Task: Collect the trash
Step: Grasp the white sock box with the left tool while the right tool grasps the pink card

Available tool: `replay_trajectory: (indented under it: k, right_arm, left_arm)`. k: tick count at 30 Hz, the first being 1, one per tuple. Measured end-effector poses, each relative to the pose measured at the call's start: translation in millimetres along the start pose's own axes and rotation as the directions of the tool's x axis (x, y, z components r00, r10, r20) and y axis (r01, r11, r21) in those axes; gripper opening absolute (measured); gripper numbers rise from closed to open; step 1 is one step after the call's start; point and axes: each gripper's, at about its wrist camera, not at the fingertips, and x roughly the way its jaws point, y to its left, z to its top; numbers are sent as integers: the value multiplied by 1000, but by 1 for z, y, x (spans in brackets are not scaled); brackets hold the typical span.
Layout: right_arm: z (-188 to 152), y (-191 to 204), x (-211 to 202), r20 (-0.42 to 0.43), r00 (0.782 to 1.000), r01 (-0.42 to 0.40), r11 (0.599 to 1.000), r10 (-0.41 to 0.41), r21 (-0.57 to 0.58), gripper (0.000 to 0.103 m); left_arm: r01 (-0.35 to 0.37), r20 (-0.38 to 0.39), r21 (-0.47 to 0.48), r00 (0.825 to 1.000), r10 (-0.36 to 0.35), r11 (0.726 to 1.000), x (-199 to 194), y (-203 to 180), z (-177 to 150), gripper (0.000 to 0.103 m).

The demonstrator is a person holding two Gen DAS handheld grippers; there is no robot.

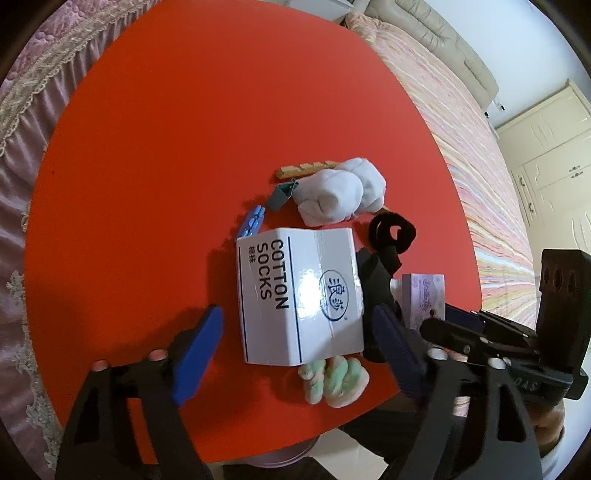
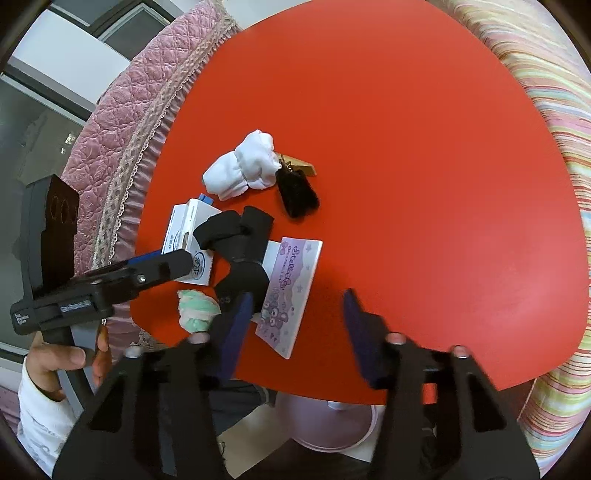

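Table: round glossy red tabletop (image 1: 166,147), light glare on its surface
Bedding: quilted mauve bedspread with lace trim (image 2: 122,122) along one table edge
Bed: pastel striped cover (image 1: 480,177), beige padded headboard (image 1: 436,33)
Storage: cream panelled wardrobe (image 1: 546,162)
Floor: pale pink round bin (image 2: 332,424) below the table's near edge

Wooden clip (image 1: 304,169) half hidden under white sock (image 1: 341,192); blue clip (image 2: 207,199) mostly behind sock box (image 2: 184,236); pink bin (image 2: 332,424) under table (image 2: 406,147).
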Motion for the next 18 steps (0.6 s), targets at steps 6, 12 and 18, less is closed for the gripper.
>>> replay_trajectory:
  k: [6, 12, 18]
  right_arm:
    - [-1, 4, -4, 17, 1000, -6, 1000, 6, -4, 12]
    - [0, 8, -14, 58, 998, 10, 1000, -9, -17, 6]
    - [0, 11, -26, 106, 993, 51, 998, -47, -30, 5]
  left_arm:
    - [17, 7, 13, 1000, -18, 1000, -4, 4, -2, 50]
    - [12, 43, 28, 999, -13, 1000, -15, 6, -3, 39]
    - [-25, 100, 55, 995, 19, 998, -31, 3, -4, 35]
